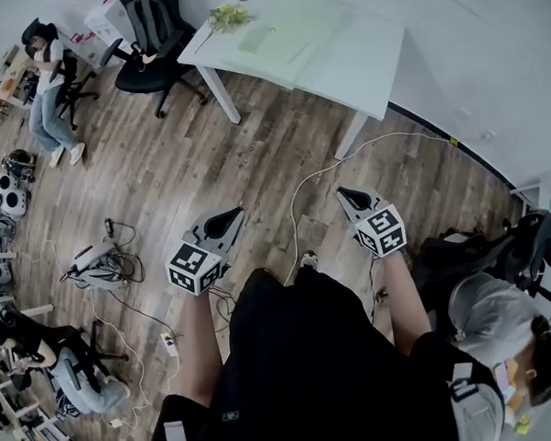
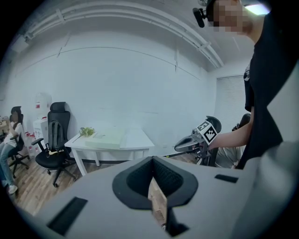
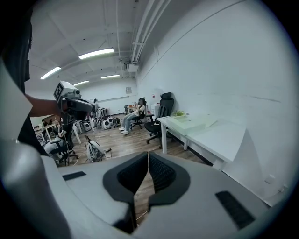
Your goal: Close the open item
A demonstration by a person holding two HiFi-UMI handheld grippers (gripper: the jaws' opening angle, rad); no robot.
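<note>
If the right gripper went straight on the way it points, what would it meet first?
Nothing near: the way ahead of the right gripper looks free over the floor. Farther on, probably the table or the chair beside it; depth unclear.

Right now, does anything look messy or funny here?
Yes: a long white cable snakes loose across the wooden floor near the white table, and a tangle of wires and gear lies farther left.
</note>
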